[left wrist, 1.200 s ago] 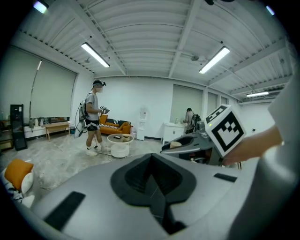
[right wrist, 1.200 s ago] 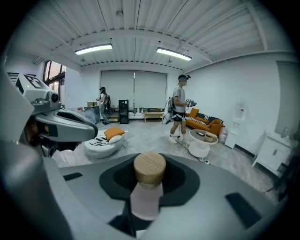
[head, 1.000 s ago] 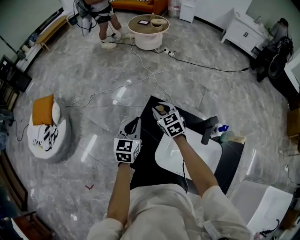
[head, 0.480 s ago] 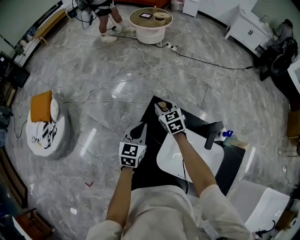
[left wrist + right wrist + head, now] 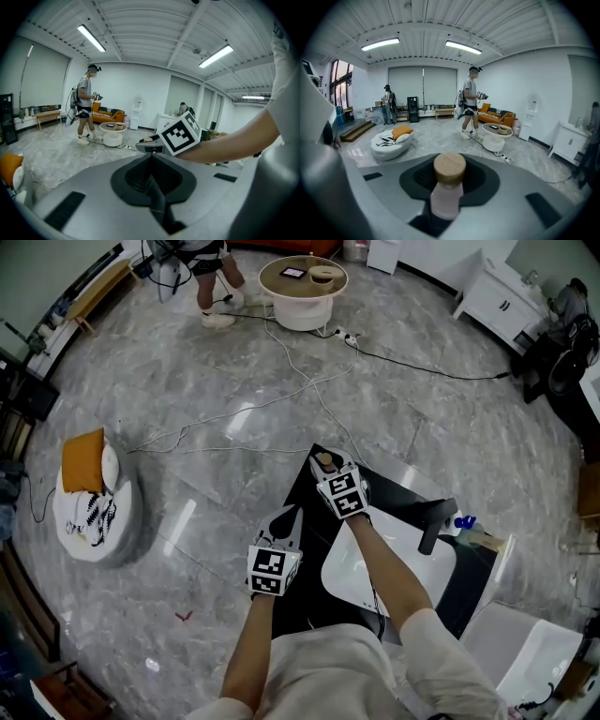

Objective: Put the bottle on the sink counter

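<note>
A pale pink bottle (image 5: 446, 199) with a round wooden cap (image 5: 449, 168) stands upright between the jaws of my right gripper (image 5: 325, 468), which is shut on it. In the head view the bottle (image 5: 324, 461) hangs over the far left corner of the black sink counter (image 5: 309, 521). The counter holds a white basin (image 5: 394, 577) and a black faucet (image 5: 437, 523). My left gripper (image 5: 285, 517) hovers at the counter's left edge, nearer to me, its jaws (image 5: 151, 180) shut with nothing between them. In the left gripper view, the right gripper's marker cube (image 5: 181, 135) shows just ahead.
A blue-capped bottle (image 5: 466, 522) and other small items sit at the counter's right end. A white pouf with an orange cushion (image 5: 92, 495) lies on the floor to the left. Cables (image 5: 281, 395) cross the floor. A person (image 5: 202, 268) stands by a round white table (image 5: 302, 285).
Both grippers have sunk lower. The right one carried the bottle along above the counter's far corner, and the left one drew back along the counter's left edge.
</note>
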### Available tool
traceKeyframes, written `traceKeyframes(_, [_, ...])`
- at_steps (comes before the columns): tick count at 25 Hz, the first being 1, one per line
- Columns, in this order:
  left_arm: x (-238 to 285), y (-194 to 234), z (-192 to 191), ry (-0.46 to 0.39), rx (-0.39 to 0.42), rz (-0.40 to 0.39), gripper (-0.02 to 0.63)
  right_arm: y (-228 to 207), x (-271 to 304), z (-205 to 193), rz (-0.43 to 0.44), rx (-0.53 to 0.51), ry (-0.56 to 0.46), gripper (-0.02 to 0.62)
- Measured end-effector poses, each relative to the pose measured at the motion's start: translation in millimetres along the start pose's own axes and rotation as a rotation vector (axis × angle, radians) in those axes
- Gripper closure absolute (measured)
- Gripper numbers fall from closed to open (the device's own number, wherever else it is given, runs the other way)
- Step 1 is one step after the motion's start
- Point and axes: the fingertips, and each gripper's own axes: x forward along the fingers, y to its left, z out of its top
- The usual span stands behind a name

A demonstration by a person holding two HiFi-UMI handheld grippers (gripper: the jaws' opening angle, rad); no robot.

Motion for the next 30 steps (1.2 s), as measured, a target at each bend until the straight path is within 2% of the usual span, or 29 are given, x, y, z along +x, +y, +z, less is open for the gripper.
traceKeyframes(4, [-3.3, 5.0, 1.1, -0.001, 0.0, 0.011, 0.6, -8.4, 12.3, -6.2, -0.011, 0.003, -0.001, 0.495])
traceKeyframes(8, [-5.7, 8.4, -10.9, 0.035, 0.025, 0.018, 0.6, -12.2, 15.3, -13.1, 0.004, 0.015, 0.003, 0.494])
traceKeyframes(14, [-7.2, 2.7, -27.4, 0.049, -0.005, 0.029, 0.6, -7.3, 17.3, -27.4, 0.027, 0.004, 0.004, 0.494])
traceKeyframes(30, [-15.6, -12.1, -31.7, 0.048, -0.04, 0.044, 0.6, -5.3, 17.9, -42.6, 0.048, -0.016, 0.006, 0.494])
